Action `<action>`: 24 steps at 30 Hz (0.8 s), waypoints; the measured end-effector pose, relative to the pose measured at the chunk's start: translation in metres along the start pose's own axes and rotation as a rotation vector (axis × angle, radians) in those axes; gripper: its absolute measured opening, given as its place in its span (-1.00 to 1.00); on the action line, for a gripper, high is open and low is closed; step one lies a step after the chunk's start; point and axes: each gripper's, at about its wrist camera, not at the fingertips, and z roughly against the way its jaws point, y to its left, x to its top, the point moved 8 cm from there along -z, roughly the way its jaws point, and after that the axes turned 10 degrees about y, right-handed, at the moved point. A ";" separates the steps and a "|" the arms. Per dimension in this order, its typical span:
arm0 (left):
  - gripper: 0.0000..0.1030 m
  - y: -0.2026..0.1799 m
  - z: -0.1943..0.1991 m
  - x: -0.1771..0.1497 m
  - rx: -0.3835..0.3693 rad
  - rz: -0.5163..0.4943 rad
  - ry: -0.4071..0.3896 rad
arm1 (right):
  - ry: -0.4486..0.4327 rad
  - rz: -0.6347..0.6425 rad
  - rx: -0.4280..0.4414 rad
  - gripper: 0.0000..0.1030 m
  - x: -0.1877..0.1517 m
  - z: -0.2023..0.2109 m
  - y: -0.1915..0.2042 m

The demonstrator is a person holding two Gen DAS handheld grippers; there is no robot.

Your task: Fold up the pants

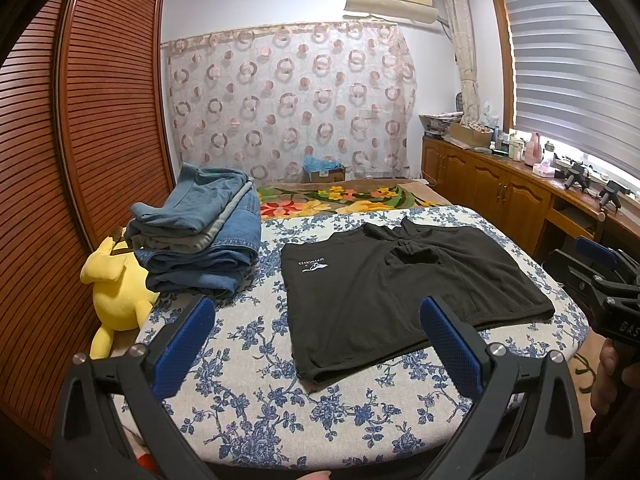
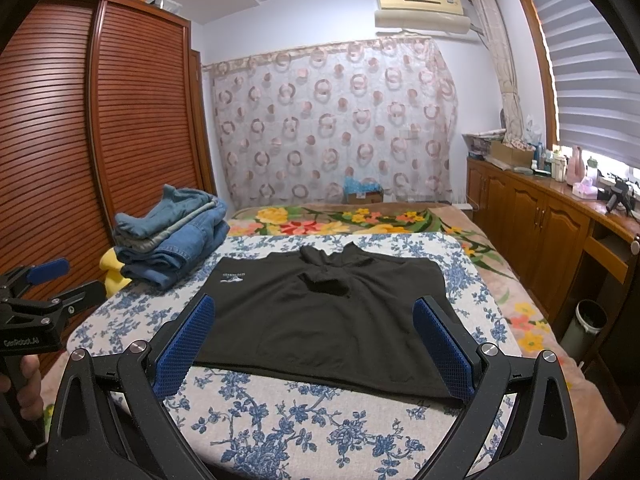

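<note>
- Black pants (image 1: pixel 404 292) lie flat on the floral-covered board (image 1: pixel 248 380), spread wide, crotch bunched at the far edge.
- Left gripper (image 1: pixel 316 344) and right gripper (image 2: pixel 316 344) hover at the near edge, both spread wide, holding nothing.
- Risk: pinching only the top layer would drag the fabric into wrinkles.
- Risk: a left-side fold could sweep into the stacked jeans (image 1: pixel 204 240) nearby.
- Risk: uneven lifts would skew the fold line.

The black pants (image 1: pixel 400 292) carry a white "SEPTWOLVES" logo, upside down. In the right wrist view, the left gripper (image 2: pixel 36 280) body reads "GenRobot.AI".
</note>
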 end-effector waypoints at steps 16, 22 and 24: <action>1.00 0.000 0.000 0.000 0.000 0.000 -0.003 | -0.002 0.000 0.001 0.97 0.000 0.000 -0.001; 1.00 0.000 0.000 0.000 0.000 0.000 -0.003 | -0.002 0.000 0.000 0.97 0.000 0.000 -0.002; 1.00 0.000 0.000 0.000 0.000 -0.001 -0.004 | -0.002 -0.001 0.001 0.97 -0.001 0.000 -0.002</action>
